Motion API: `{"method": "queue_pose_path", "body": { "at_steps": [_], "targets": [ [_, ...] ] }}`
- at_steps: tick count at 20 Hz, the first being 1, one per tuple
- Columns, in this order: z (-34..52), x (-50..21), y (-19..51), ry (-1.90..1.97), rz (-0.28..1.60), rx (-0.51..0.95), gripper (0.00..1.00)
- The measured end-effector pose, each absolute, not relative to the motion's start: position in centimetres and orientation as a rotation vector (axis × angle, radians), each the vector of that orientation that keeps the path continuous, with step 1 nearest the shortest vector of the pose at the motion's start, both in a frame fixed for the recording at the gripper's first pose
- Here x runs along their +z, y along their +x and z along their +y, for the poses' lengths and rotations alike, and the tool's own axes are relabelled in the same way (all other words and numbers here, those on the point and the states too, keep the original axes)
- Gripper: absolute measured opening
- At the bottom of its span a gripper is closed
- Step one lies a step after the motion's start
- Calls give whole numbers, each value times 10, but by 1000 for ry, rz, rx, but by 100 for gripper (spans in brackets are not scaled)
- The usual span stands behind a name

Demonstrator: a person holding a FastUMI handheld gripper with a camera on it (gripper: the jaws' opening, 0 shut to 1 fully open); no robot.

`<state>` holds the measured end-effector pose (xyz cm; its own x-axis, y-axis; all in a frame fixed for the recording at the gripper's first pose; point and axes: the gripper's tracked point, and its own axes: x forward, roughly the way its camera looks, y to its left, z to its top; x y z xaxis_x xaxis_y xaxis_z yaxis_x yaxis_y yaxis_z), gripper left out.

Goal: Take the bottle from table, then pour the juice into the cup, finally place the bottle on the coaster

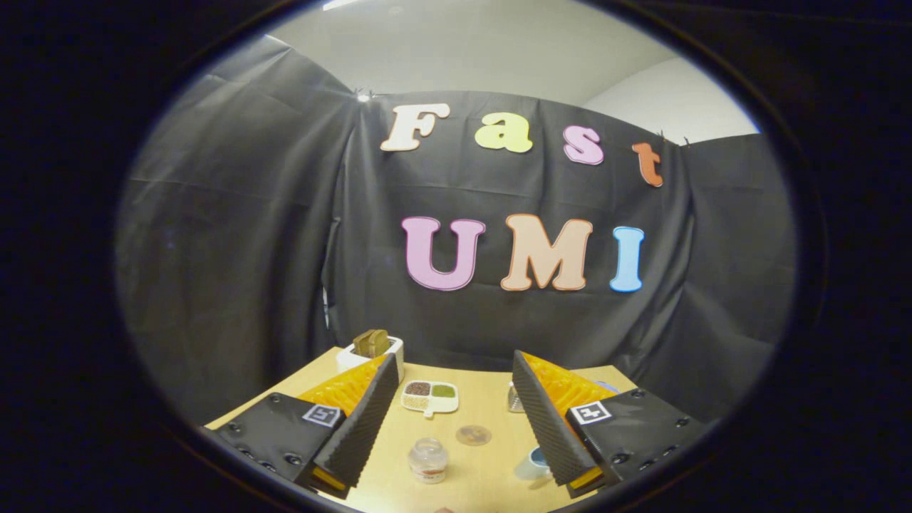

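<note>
Far left, at the table's (491, 477) back corner: a white toaster (372, 350) with brown bread slices standing in its slots, just beyond the left fingertip.

Gripper (454, 370) held above the table, fingers spread wide apart, nothing between the pads; it grips nothing.

Between the fingers, moving rightward:
- Small white divided dish (429, 397) with dark, pale and green fillings in its compartments, just right of the left finger, toward the far side of the table.
- Bottle (428, 459), small and clear with reddish contents low inside, standing upright on the table. It sits below and between the two fingers, closer to the left one, well short of the fingertips and touching neither.
- Coaster (474, 434), a round brownish disc lying flat, just right of and beyond the bottle, apart from it.
- A small clear glass item (514, 399) against the right finger's inner edge, partly hidden; cannot tell what it is.
- Cup (533, 464), white with bluish inside, partly covered by the right finger.
</note>
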<state>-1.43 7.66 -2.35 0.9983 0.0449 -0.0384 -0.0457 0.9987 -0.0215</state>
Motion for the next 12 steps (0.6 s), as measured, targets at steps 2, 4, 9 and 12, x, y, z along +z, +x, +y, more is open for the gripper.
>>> {"method": "queue_pose_path", "body": {
  "at_steps": [2, 4, 9, 12],
  "targets": [
    [93, -34, -13, -3, 76, 50, 100],
    [105, -40, -13, 18, 97, 38, 100],
    [128, -71, -22, 41, 147, -42, 100],
    [133, -108, -30, 30, 207, -113, 100]
  ]
}}
